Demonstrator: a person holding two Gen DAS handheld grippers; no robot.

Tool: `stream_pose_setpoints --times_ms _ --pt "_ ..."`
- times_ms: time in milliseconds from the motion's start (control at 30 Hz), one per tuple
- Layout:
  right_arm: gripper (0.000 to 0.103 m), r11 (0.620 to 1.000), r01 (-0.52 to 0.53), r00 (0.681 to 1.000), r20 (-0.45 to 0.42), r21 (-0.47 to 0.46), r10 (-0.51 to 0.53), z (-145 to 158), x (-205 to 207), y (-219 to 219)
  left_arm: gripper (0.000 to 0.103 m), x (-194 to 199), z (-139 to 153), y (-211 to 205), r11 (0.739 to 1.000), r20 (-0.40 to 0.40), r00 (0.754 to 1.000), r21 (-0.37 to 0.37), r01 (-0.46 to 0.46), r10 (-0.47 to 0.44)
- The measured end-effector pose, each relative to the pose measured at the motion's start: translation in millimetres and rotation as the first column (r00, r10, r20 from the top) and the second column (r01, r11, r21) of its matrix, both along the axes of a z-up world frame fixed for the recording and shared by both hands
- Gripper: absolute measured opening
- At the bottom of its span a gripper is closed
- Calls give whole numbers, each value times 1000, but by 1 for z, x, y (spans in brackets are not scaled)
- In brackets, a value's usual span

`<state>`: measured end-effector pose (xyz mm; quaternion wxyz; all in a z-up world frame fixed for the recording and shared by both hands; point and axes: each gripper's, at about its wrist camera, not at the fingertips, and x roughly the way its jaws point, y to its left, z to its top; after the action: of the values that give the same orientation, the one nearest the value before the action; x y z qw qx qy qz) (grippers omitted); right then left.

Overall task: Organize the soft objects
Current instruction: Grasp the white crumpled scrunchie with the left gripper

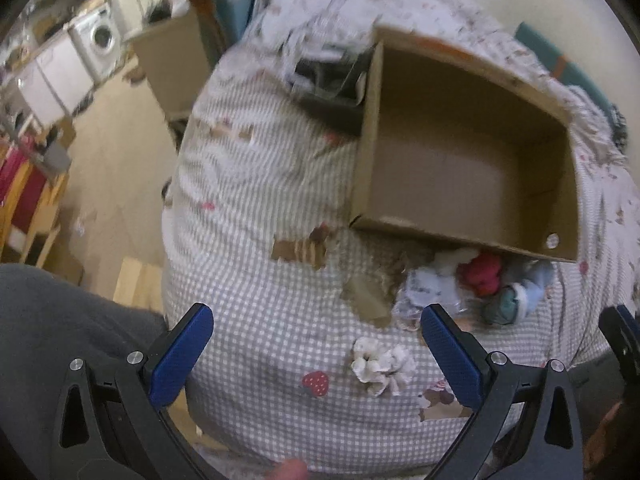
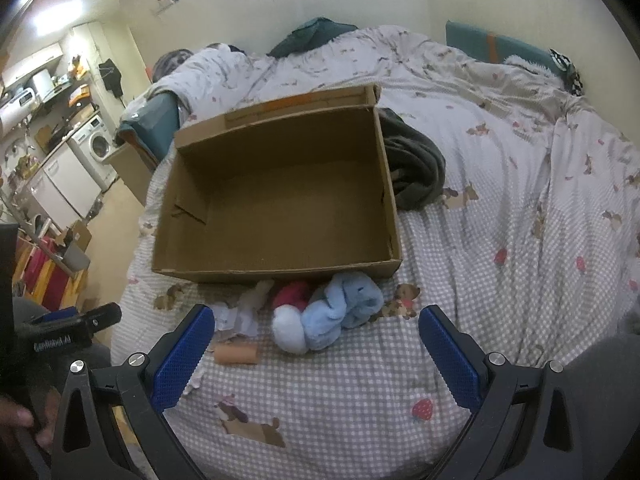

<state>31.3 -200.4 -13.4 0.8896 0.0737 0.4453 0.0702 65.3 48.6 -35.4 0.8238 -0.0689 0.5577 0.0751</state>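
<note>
Right wrist view looks over a bed covered in a grey-and-white checked sheet (image 2: 360, 392) printed with dogs and strawberries, where an open cardboard box (image 2: 280, 196) sits empty. Just in front of the box's near wall lies a small heap of soft things: a light blue plush item (image 2: 344, 312), a red-and-white plush piece (image 2: 290, 312) touching it on the left, and some crumpled white scraps (image 2: 236, 316) further left. A cardboard tube (image 2: 236, 354) lies nearer the camera than the heap. A dark grey garment (image 2: 412, 168) is bunched against the box's right wall. The right gripper (image 2: 316, 356) hangs above the sheet in front of the heap, fingers spread wide with nothing between them.

Left wrist view, blurred, shows the same box (image 1: 464, 160) from the other side, with the heap (image 1: 476, 284) against its near wall. A white fabric flower (image 1: 380, 364), lying on the sheet nearer than the heap, appears between the spread, empty fingers of the left gripper (image 1: 316, 360). A washing machine (image 2: 96, 144) stands in the room left of the box.
</note>
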Motion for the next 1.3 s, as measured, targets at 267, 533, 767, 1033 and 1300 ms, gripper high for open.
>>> stream_pose_setpoints --times_ms 267,533,767,1033,1300 --pt "103 998 46 996 -82 38 -43 -25 8 -9 86 8 -62 -33 982 -221 964 -149 114 -146" --pt "103 996 75 992 -101 55 -69 -30 12 -17 33 0 -86 -49 979 -252 950 -123 160 -186" --pt "103 995 28 984 -176 96 -10 -40 19 -8 15 -9 -54 -38 978 -180 969 -158 140 -168" --pt "87 950 -98 919 -340 295 201 -73 31 35 15 -10 -33 -15 986 -109 991 -155 62 -79" --pt "85 970 -210 902 -358 123 241 -101 50 96 15 -21 -34 -12 986 -96 994 -165 37 -54"
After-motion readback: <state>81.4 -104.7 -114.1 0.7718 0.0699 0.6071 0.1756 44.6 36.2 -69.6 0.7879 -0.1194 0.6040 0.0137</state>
